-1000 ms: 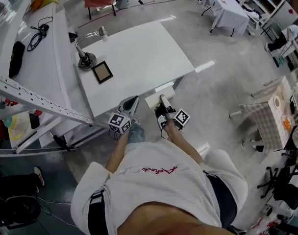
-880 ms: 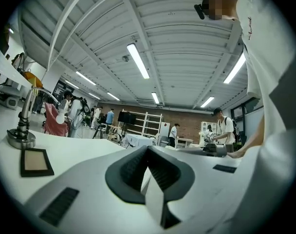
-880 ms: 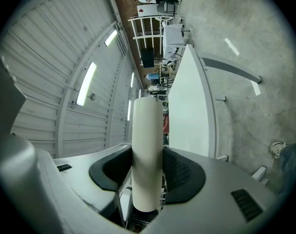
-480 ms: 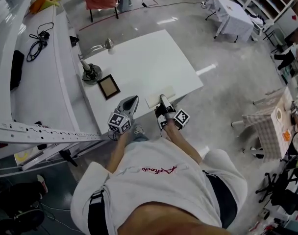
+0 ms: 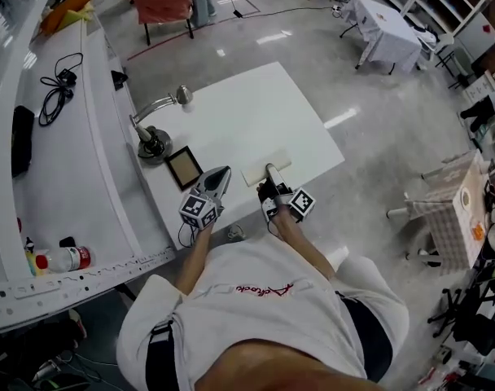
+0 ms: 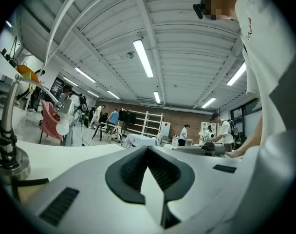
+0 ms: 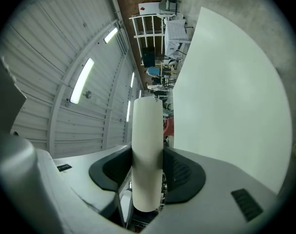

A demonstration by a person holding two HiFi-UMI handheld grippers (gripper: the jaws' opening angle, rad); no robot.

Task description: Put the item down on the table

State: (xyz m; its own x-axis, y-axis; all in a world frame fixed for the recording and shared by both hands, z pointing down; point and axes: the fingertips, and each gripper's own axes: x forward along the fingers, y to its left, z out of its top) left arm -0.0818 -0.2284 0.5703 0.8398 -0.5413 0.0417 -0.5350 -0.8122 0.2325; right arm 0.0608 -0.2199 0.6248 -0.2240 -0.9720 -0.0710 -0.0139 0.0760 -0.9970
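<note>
Your right gripper pinched the flat cream board edge-on over the white table's near edge; contact unclear. Your left gripper was beside it, jaws pressed together, empty.

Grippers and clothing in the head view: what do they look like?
The left gripper and right gripper have pale grey, tapering plastic bodies with black ribbed pads inside. Each carries a white cube with black square markers. The person wears a white short-sleeved shirt with small red script.

Cream board, white table, dark frame
</note>
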